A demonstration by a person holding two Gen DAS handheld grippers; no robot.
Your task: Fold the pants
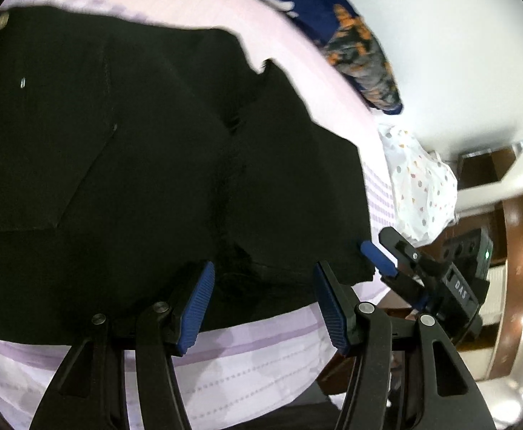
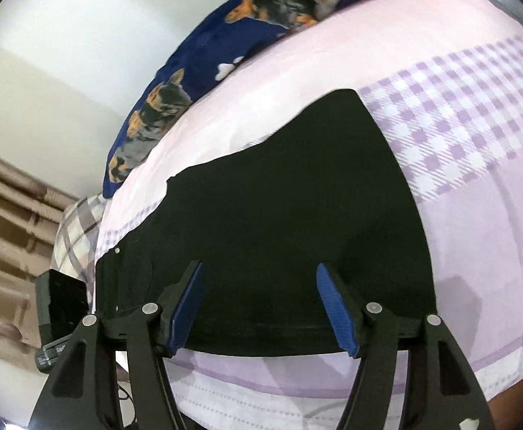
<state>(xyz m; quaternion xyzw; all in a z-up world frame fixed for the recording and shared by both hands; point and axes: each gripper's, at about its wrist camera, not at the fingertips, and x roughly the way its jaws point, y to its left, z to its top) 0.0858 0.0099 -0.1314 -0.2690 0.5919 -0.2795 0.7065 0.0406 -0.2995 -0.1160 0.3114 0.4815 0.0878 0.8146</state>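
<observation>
The left gripper [image 1: 263,308], a black plastic frame with ribbed blue rubber pads [image 1: 195,308], hangs with its two fingers well apart and nothing between them; it hovers over the near edge of the black pants [image 1: 136,150] without pressing on them. The right gripper [image 2: 261,310], of the same black build with ridged blue pads [image 2: 336,311], also stands spread wide and empty above the near hem of the same dark cloth. In the left wrist view the right gripper shows at the right, its blue-tipped fingers at the right-hand corner of the fabric; whether they touch it cannot be told. The pants are a matte, smooth-woven black garment laid flat on the bed, folded into a broad, roughly four-sided slab with a stepped, uneven far edge, a slanted pocket seam and a small round metal button [image 1: 2,20] at the far left corner. Under them lies a soft lilac and pink bedsheet [image 2: 476,215], with a checked purple-and-white band, thin dotted lines and a plain purple stripe near the front edge. Along the far side of the bed lies a plush navy blanket [image 2: 204,57] printed with orange-and-grey dogs and white paw marks. At the right end in the left wrist view rests a crinkled white bag with pastel dots [image 1: 422,182], and beyond stand plain white walls.
</observation>
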